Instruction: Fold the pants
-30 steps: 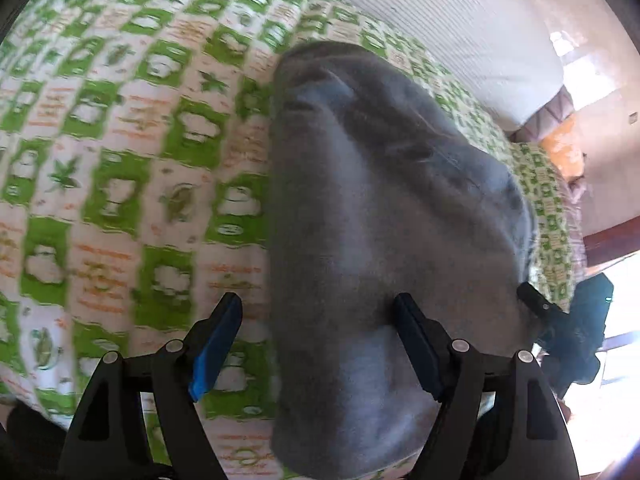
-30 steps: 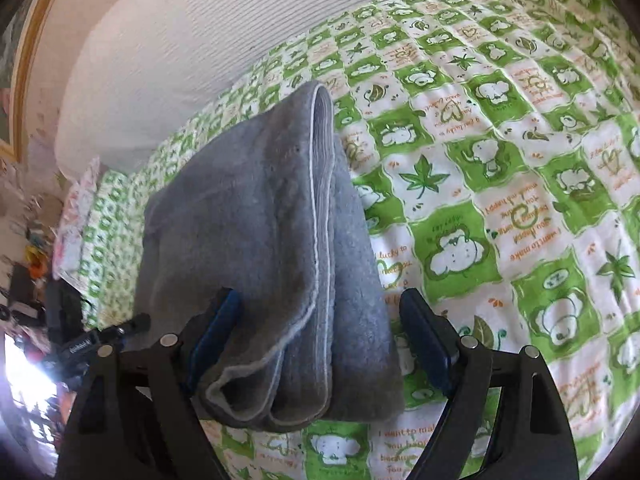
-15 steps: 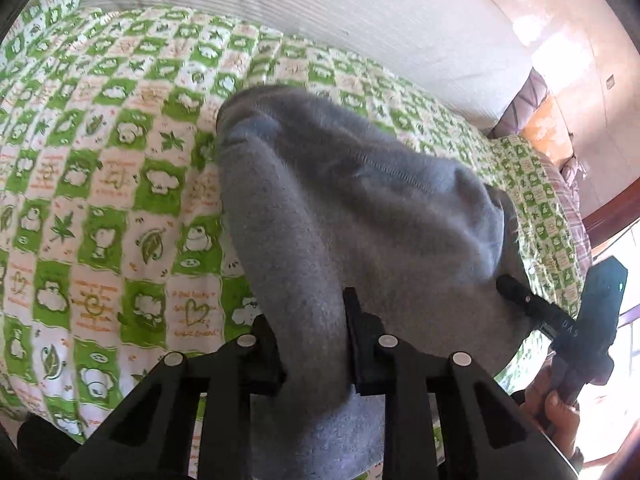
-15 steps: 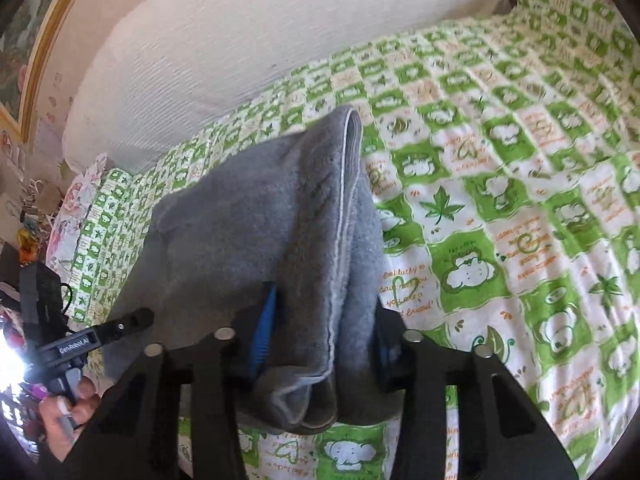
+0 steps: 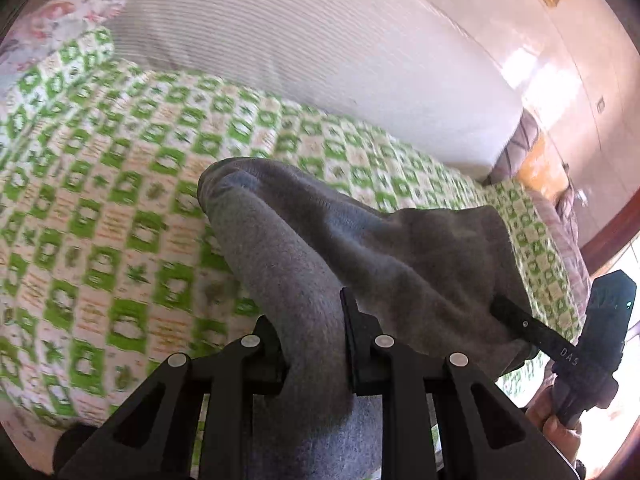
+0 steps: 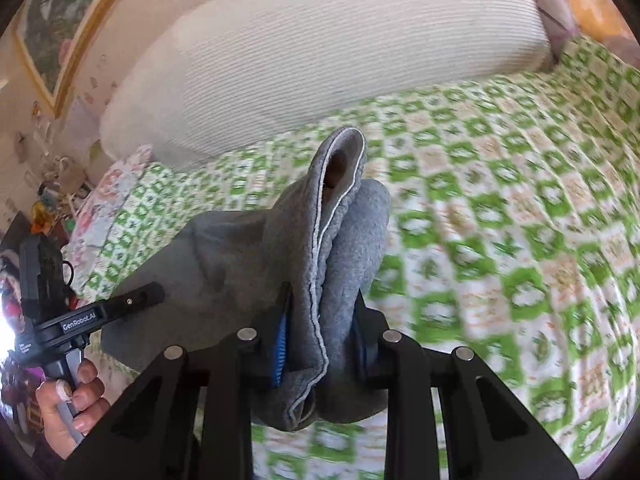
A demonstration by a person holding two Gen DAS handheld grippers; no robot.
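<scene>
Writing: "GenRobot.AI" on the left gripper (image 6: 152, 294), read from the right wrist view; "DAS" on the right gripper (image 5: 504, 312), seen from the left.
Left jaws: pinching the grey pants (image 5: 320, 248).
Right jaws: pinching their white-piped edge.
Pants: bunched, lifted off the green-checked bed (image 5: 100, 200).
Room: open bedspread either side.
Far edge: white striped bolster (image 6: 340, 48).

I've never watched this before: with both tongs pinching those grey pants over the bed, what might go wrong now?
The right tongs pinch several bunched layers of the grey pants; one layer might slip out and spoil the fold. The left tongs grip a thick roll of cloth, so the fold could come out lopsided. The far end sags toward the green checked bedspread and may drag.
</scene>
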